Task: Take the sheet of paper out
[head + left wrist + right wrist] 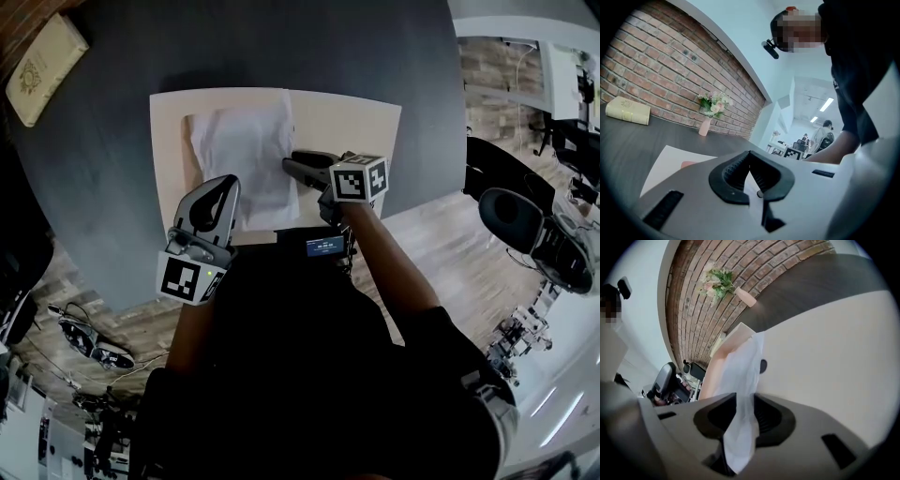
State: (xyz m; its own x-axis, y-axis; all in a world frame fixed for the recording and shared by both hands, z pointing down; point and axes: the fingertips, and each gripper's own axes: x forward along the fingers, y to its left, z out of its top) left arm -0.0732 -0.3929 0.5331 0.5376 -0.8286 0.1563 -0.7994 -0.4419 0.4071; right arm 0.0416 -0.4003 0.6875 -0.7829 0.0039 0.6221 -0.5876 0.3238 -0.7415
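Observation:
A beige folder [347, 122] lies open on the dark table [112, 159]. A crumpled white sheet of paper [246, 150] rests over its left half. My right gripper [292, 169] is shut on the sheet's right edge, and the paper [743, 380] runs up out of its jaws, with a peach folder layer [712, 376] beside it. At the sheet's near left corner my left gripper [223, 186] is shut, with a thin white sliver [750, 185] pinched between its pads. The sliver looks like the paper. The folder [670, 159] shows to its left.
A cream book [45, 67] lies at the table's far left, also the book [628, 110] in the left gripper view. A pink vase of flowers [705, 124] stands by the brick wall. Office chairs [525, 220] and wooden floor lie to the right.

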